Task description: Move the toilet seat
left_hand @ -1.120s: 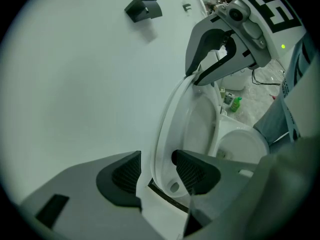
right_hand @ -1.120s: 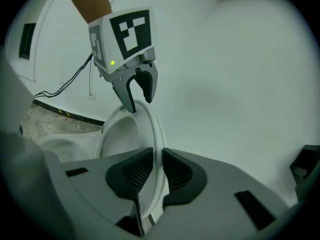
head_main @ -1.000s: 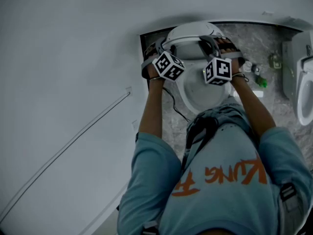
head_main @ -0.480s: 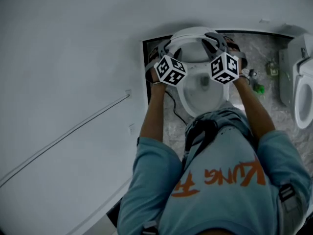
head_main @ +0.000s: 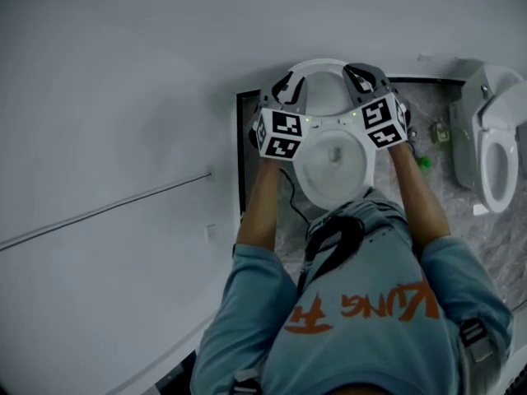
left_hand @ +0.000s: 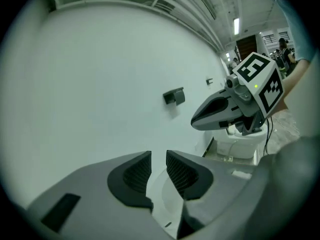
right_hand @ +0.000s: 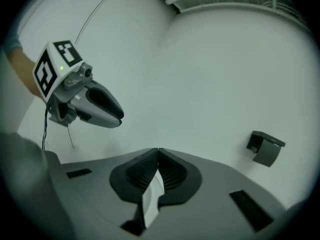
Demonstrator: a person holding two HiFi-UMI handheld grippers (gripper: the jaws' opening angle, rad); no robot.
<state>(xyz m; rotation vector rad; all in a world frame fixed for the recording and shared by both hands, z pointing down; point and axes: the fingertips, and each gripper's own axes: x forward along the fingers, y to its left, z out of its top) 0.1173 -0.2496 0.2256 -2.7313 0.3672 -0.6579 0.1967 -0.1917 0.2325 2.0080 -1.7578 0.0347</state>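
My left gripper (head_main: 288,81) is higher against the white wall (head_main: 123,97) than it was a second ago, and its marker cube (head_main: 280,134) has rolled to show other faces. Its jaws have just been closing. In the left gripper view they stand a narrow way apart, with the white edge of the toilet seat (head_main: 319,66) filling the space between the pads, so I read it as clamped on the seat's left side.

In the middle, the seat has come up with both grippers. Earlier it lay lower over the bowl (head_main: 333,159); now its ring arches above the bowl near the wall, and the bowl shows whole beneath it.

My right gripper (head_main: 357,74) has risen too, and its cube (head_main: 383,122) has turned. Its jaws have just closed, and the tips meet over a thin white strip of the seat pinched between the pads.

Far right, the second toilet (head_main: 490,151) shows more fully than before.
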